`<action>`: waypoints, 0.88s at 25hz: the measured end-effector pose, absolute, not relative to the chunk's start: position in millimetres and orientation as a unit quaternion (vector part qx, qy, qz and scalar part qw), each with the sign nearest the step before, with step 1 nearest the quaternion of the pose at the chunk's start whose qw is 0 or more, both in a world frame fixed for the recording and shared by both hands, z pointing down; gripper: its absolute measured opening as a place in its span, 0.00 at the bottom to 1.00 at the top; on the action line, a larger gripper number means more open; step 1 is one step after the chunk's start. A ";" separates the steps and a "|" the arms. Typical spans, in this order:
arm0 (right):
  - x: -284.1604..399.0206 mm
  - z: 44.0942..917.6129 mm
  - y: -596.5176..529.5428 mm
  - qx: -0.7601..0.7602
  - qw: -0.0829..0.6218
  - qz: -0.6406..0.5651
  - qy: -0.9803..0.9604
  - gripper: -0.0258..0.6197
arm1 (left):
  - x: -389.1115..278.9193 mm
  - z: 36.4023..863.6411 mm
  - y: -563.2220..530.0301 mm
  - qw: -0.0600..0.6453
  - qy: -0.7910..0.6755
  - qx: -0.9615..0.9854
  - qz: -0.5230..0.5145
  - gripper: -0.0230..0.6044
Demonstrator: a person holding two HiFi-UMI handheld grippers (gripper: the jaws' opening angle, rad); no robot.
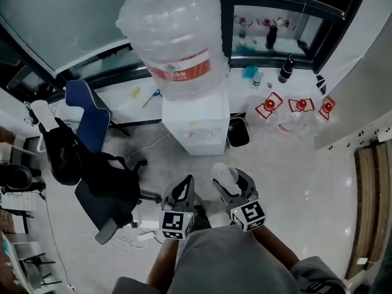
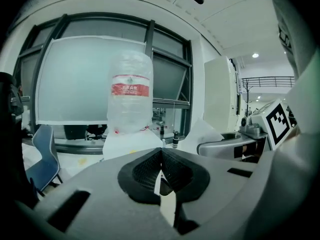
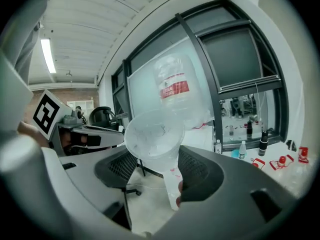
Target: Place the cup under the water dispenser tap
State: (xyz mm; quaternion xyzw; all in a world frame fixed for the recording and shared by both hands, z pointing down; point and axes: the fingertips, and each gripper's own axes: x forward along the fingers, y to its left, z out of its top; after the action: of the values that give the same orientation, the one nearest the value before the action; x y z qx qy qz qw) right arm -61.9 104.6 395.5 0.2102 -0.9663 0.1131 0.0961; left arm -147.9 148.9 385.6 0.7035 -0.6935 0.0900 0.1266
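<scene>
Here, two grippers point toward one white water dispenser (image 1: 195, 124) ahead, which carries one upturned clear bottle (image 1: 177, 35). The right gripper (image 1: 231, 182) is clamped on one clear plastic cup (image 3: 154, 136), which looks empty and sits well short of the dispenser. Just beside it, the left gripper (image 1: 184, 187) has its jaws closed on nothing. Left of that gripper, one black office chair (image 1: 107, 188) and one blue chair (image 1: 86, 112) stand on a pale floor (image 1: 294, 164).

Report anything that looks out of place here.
A white cable lies loose and tangled on the floor beside the office chair. The cup in the right gripper leans back toward that gripper's camera rather than standing upright.
</scene>
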 end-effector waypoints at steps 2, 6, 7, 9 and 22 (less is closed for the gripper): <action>-74.3 397.7 98.3 0.230 0.098 0.117 -0.961 0.43 | -161.9 388.2 138.2 0.128 -0.679 0.717 0.091 0.05; -94.5 400.4 89.2 0.270 0.103 0.119 -0.950 0.43 | -184.8 391.8 120.3 0.129 -0.648 0.745 0.091 0.05; -97.8 401.3 88.2 0.281 0.104 0.119 -0.947 0.43 | -189.1 393.7 117.6 0.130 -0.640 0.752 0.092 0.05; -103.0 404.0 86.9 0.303 0.107 0.123 -0.939 0.43 | -197.1 397.9 113.0 0.133 -0.623 0.765 0.094 0.05; -123.2 429.7 83.6 0.378 0.126 0.134 -0.907 0.43 | -219.0 426.7 85.1 0.143 -0.544 0.818 0.119 0.05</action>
State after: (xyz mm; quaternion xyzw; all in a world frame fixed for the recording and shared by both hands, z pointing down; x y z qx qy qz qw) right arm -123.2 83.6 429.7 0.3778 -0.9075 0.1337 0.1259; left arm -219.0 85.1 426.7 0.8185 -0.5435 0.1190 0.1434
